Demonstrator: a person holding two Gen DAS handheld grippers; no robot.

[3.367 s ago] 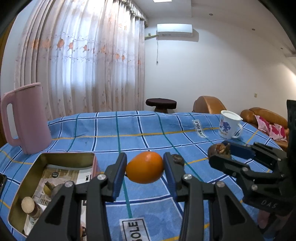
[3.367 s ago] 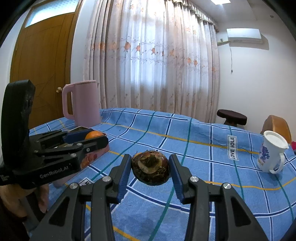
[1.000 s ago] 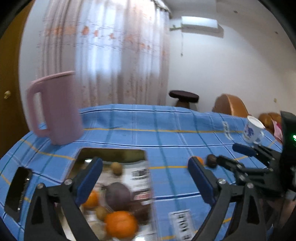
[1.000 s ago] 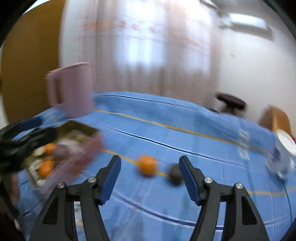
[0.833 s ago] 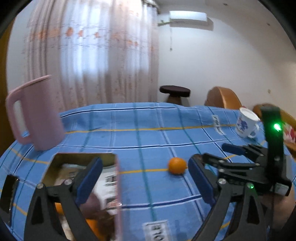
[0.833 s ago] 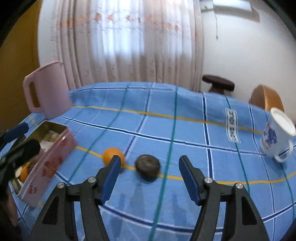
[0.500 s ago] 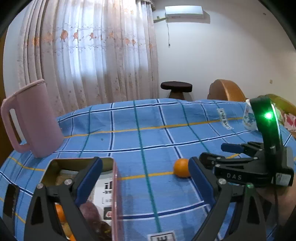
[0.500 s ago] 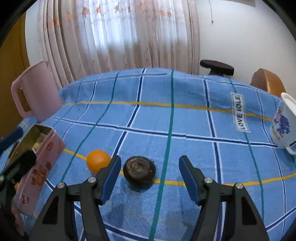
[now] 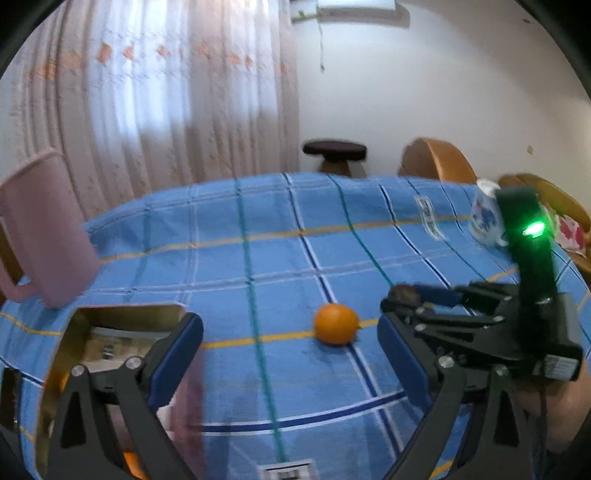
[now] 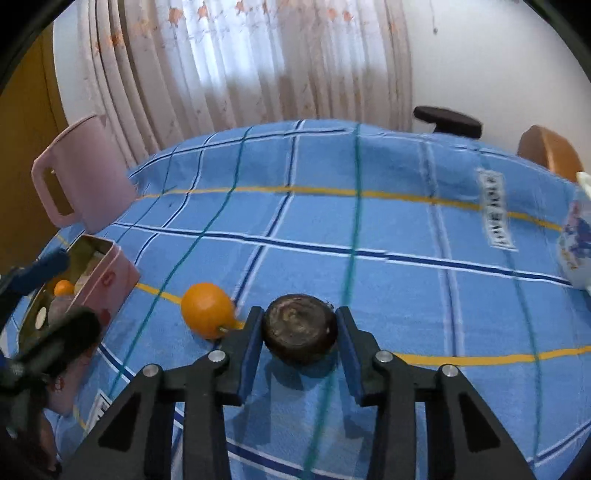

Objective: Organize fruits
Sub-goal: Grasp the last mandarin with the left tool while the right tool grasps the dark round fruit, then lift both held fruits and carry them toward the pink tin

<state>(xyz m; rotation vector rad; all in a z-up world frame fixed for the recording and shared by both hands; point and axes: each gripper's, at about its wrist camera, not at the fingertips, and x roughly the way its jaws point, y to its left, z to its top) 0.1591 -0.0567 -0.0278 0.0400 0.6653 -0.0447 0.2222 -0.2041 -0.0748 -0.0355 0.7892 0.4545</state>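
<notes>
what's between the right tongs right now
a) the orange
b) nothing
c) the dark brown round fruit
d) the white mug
c: in the right wrist view the right tongs have just been closing, and their blue pads sit against both sides of the dark brown fruit on the blue checked cloth, while the orange lies just outside the left pad.

We see sheer patterned curtains (image 9: 159, 96) lit from behind by a window, a white wall (image 9: 443, 92) carrying an air conditioner (image 9: 356, 5), a dark round stool (image 9: 334, 153), tan chairs (image 9: 437, 162), and a wooden door (image 10: 26, 122) at left.
</notes>
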